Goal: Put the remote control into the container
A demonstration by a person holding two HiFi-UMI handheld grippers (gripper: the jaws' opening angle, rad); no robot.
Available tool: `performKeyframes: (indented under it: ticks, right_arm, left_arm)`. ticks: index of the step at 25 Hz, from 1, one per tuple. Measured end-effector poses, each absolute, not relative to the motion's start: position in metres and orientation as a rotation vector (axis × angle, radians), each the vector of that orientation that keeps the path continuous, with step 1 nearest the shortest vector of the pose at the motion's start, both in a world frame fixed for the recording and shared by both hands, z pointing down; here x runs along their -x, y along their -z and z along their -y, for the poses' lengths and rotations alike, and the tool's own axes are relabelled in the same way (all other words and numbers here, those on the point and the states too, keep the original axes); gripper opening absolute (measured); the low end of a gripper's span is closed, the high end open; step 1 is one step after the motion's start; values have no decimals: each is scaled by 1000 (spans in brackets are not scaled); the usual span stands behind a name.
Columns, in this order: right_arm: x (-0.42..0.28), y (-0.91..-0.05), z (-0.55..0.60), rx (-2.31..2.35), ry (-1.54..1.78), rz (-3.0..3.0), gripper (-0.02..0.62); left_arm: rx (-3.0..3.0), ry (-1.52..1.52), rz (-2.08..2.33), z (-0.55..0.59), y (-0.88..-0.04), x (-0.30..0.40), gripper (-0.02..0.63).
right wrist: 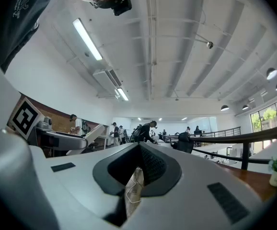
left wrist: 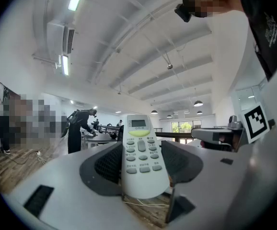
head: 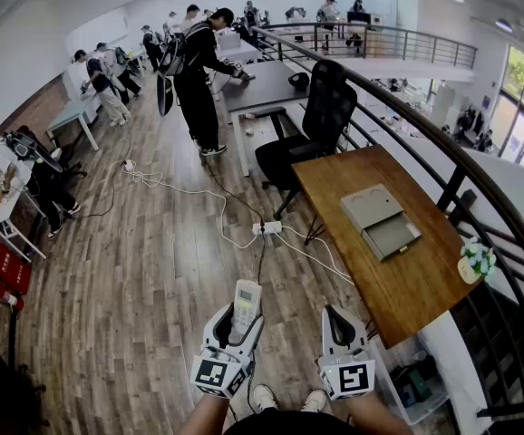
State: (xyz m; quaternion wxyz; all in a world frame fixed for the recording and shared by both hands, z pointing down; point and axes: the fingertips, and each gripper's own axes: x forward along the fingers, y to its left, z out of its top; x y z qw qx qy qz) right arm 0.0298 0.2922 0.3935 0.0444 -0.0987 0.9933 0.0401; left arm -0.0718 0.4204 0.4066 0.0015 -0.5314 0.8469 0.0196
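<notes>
From the head view, the left claw (head: 241,320) holds the remote control (head: 245,299) in the air over the plank floor (head: 135,270), well short of the wooden worktop (head: 407,288) ahead and to the right. The grey container (head: 378,220) sits there with what looks like a drawer pulled out toward us. The right claw (head: 339,320) hangs beside the left one with nothing in it. A small potted plant (head: 476,261) stands at the worktop's far edge by the railing (head: 480,179), an office chair (head: 321,116) is parked behind it, and a power strip (head: 267,228) trails white cable across the floor. Other people work at desks farther back. In the left gripper view the remote lies buttons-up between the pads, gripped across its long side edges near the lower half, with the display end poking forward. It looks light, stiff and smooth-shelled, so I'd guess a side grip like this one suits it, though hard plastic could slip if tilted steeply. In the right gripper view the jaws are drawn together on nothing, and only a sliver of floor shows beneath them under a high white ceiling with strip lights.
</notes>
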Motion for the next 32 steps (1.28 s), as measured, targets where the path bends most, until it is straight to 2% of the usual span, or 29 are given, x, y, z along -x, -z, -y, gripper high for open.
performKeyframes:
  ticks: [21, 32]
  right_arm:
    - [33, -394, -335, 361, -19, -2997, 29]
    - [60, -401, -289, 403, -23, -3024, 29]
  left_arm:
    - [1728, -76, -2597, -460, -403, 130, 258]
    - [1764, -42, -2595, -414, -405, 158, 258]
